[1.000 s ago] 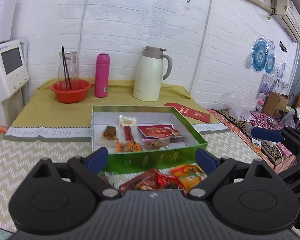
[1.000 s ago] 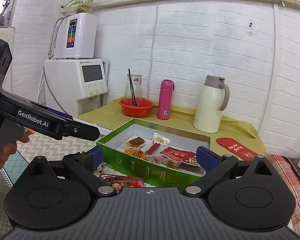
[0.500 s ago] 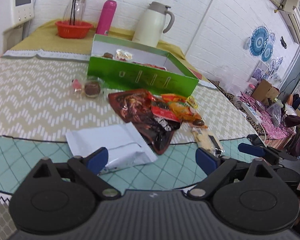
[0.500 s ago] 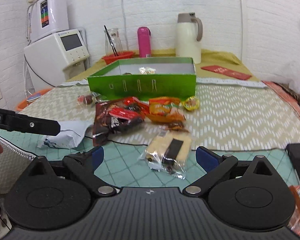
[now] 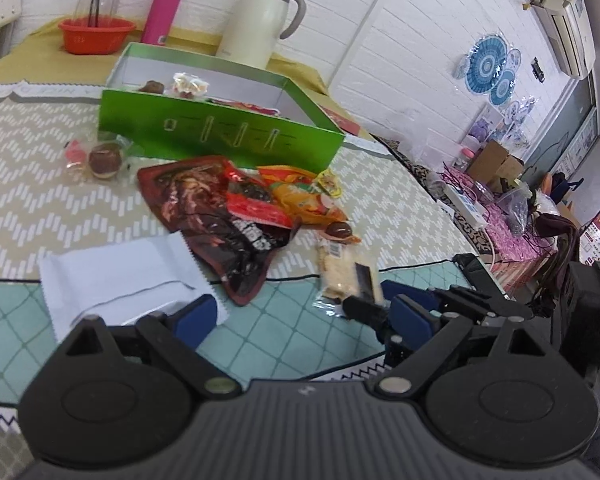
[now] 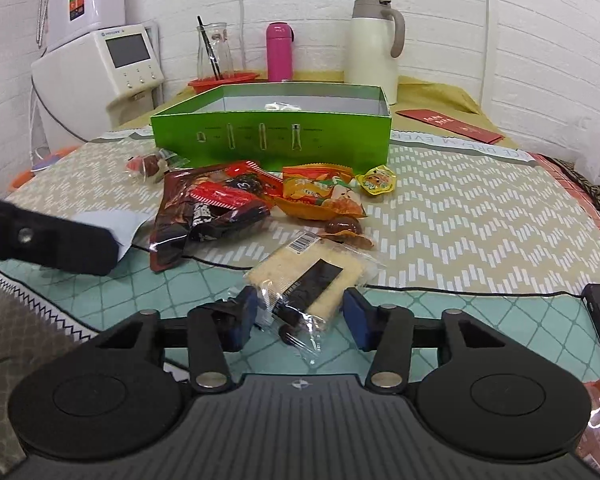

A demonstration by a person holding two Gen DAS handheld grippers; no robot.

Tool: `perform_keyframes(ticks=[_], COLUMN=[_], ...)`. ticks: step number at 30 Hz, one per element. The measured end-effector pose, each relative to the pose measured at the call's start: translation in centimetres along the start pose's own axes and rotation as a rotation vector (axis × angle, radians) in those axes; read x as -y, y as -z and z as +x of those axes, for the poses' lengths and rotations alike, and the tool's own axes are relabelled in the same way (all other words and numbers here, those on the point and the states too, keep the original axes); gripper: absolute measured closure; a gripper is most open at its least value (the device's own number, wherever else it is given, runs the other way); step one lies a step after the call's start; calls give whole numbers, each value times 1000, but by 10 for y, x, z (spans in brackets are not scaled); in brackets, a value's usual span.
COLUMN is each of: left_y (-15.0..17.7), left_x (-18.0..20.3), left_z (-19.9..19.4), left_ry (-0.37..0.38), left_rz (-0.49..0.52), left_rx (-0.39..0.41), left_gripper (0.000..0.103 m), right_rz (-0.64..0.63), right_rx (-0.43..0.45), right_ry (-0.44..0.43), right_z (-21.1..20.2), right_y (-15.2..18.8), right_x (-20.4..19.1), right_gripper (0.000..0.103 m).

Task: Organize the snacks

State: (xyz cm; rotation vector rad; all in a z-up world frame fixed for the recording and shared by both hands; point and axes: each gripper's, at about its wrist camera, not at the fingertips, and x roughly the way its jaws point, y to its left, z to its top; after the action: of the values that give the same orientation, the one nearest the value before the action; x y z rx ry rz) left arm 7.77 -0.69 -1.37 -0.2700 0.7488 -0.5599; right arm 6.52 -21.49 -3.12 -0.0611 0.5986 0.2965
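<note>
A few snacks already lie inside the green box; most remain on the mat in front of it. The right gripper, jaws just narrowing, straddles the clear cracker packet without pressing it. The left gripper stands wide by the white packet.

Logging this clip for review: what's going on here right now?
A person is sorting snacks into a green box with two handheld grippers. The right gripper has just been closing around a clear-wrapped pale cracker pack; the pack lies between its fingers, not yet pinched. The left gripper hovers open near a white packet. A few snacks are already in the box; a dark red pouch, an orange packet and small sweets remain on the table.
</note>
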Motion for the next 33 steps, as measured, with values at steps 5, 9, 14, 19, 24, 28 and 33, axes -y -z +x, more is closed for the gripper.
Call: perform_keyframes(ticks=[5, 9, 14, 19, 24, 28, 33], left_y=[-8, -18, -24, -25, -24, -25, -19], left_x=[20, 28, 27, 25, 28, 31, 37], left_z=[36, 64, 89, 90, 91, 95, 93], left_ry=[72, 87, 58, 68, 87, 92, 39], left_rz=[37, 55, 56, 62, 86, 110, 135], left_rx=[-58, -92, -131, -136, -144, -136, -115], left_gripper=[13, 23, 44, 46, 48, 49, 68], right_rz=[30, 45, 50, 49, 41, 21, 10], right_rx=[-6, 6, 9, 6, 9, 22, 36], right_ry=[-33, -34, -43, -63, -62, -50, -10], right_z=[-13, -17, -15, -7, -3, 3, 3], right_y=[11, 12, 11, 8, 5, 4, 5], right_x=[9, 16, 19, 19, 19, 15, 11], right_gripper=[24, 15, 15, 15, 14, 7, 28])
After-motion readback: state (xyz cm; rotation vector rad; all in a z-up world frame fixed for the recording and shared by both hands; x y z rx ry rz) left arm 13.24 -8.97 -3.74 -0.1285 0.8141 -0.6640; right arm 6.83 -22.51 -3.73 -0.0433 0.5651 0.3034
